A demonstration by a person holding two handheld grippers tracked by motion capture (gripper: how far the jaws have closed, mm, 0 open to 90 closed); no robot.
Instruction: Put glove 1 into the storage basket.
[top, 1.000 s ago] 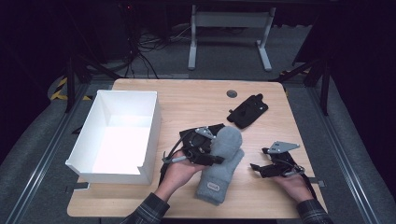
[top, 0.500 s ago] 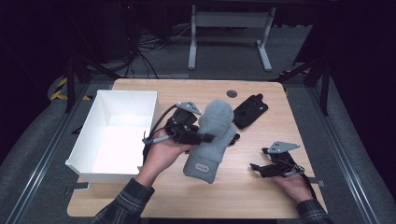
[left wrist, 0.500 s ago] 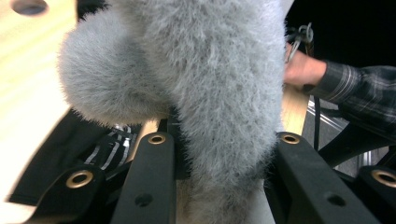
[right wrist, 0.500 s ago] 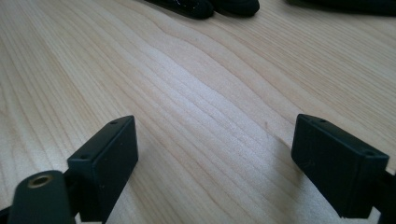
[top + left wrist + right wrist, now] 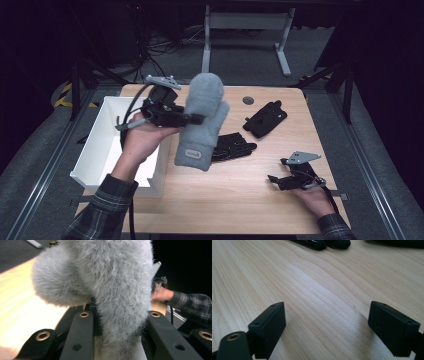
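The grey mitten (image 5: 202,120) is a fuzzy, fleecy cloth with a long matt nap; a small smooth label sits near its cuff. The table (image 5: 240,200) is light wood with a visible grain and a smooth, faintly satin finish. The white box (image 5: 95,150) looks like matt, smooth plastic or card; which cannot be told. The black gloves (image 5: 232,146) are dark, matt fabric. The right gripper (image 5: 327,327) has matt black plastic pads and brass-coloured metal rivets.
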